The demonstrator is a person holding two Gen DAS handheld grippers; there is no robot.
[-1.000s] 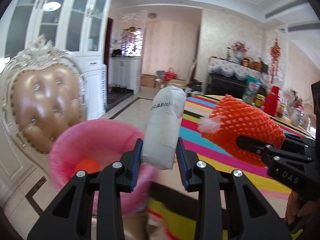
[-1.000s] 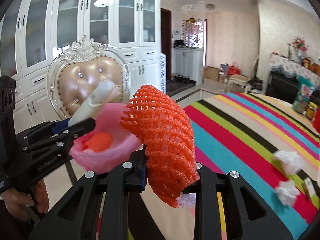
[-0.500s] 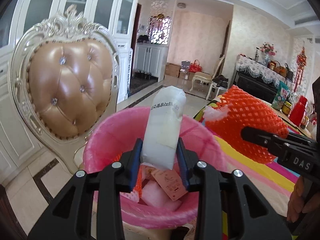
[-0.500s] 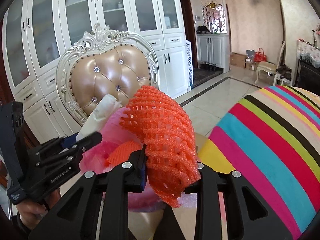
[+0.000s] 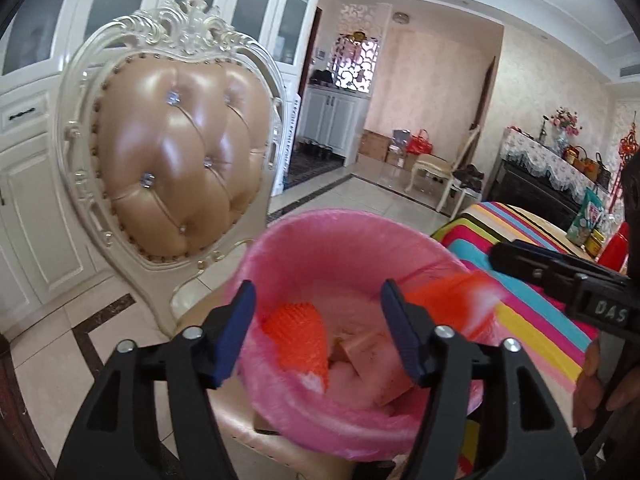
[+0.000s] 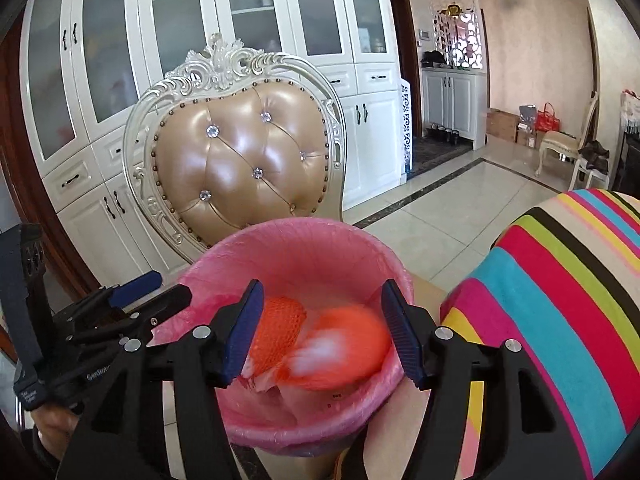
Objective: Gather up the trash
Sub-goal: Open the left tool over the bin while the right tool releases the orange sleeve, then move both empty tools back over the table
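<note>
A bin with a pink liner [image 5: 340, 220] [image 6: 300, 226] stands right below both grippers. My left gripper [image 5: 319, 320] hangs over it, jaws opening, with nothing between the fingers. My right gripper [image 6: 322, 316] is also opening above the bin. An orange foam net [image 6: 344, 348], blurred, is dropping clear of its pads into the bin. It shows as an orange smear [image 5: 452, 300] in the left wrist view. Another orange net [image 5: 298, 336] [image 6: 280, 328] and a pink card [image 5: 372, 356] lie inside with pale wrappers. Each gripper shows in the other's view: right [image 5: 560, 276], left [image 6: 132, 308].
The bin rests on the seat of a white carved chair with a tan tufted back [image 5: 180, 152] [image 6: 244, 168]. A table with a striped cloth [image 5: 532, 304] [image 6: 560, 300] lies to the right. White cabinets [image 6: 120, 60] and tiled floor [image 6: 440, 208] are behind.
Both grippers moved from the table over to the bin and opened. The white packet left the left gripper, and the orange net slipped from the right one.
</note>
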